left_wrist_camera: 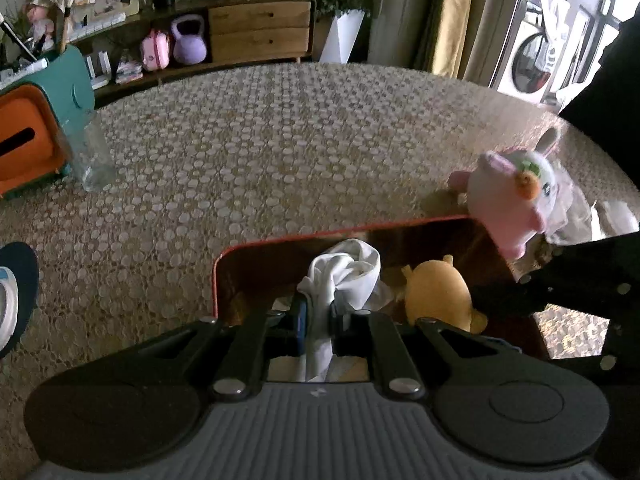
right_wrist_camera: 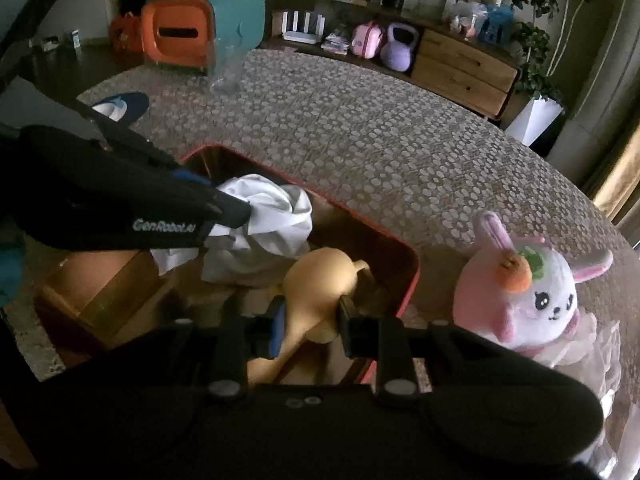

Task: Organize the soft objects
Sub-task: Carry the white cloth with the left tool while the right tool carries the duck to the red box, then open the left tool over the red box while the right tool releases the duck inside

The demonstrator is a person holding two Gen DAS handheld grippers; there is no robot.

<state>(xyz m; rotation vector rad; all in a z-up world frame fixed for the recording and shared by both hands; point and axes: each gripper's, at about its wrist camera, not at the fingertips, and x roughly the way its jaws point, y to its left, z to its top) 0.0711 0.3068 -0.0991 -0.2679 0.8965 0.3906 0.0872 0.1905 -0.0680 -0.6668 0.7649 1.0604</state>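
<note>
A red-rimmed brown box (left_wrist_camera: 288,240) (right_wrist_camera: 416,276) stands on the patterned table. My left gripper (left_wrist_camera: 318,314) is shut on a white cloth (left_wrist_camera: 344,272) (right_wrist_camera: 268,216) and holds it over the box. My right gripper (right_wrist_camera: 310,316) is shut on a yellow plush toy (right_wrist_camera: 320,280) (left_wrist_camera: 436,292) inside the box, to the right of the cloth. A pink and white bunny plush (left_wrist_camera: 516,196) (right_wrist_camera: 528,296) with a carrot on its head sits on the table just outside the box's right side.
A teal and orange case (left_wrist_camera: 36,128) (right_wrist_camera: 196,28) and a clear plastic bottle (left_wrist_camera: 94,156) (right_wrist_camera: 226,68) stand at the table's far left. A dark blue shoe (left_wrist_camera: 16,292) (right_wrist_camera: 120,106) lies at the left edge. A wooden sideboard (left_wrist_camera: 256,30) runs behind the table.
</note>
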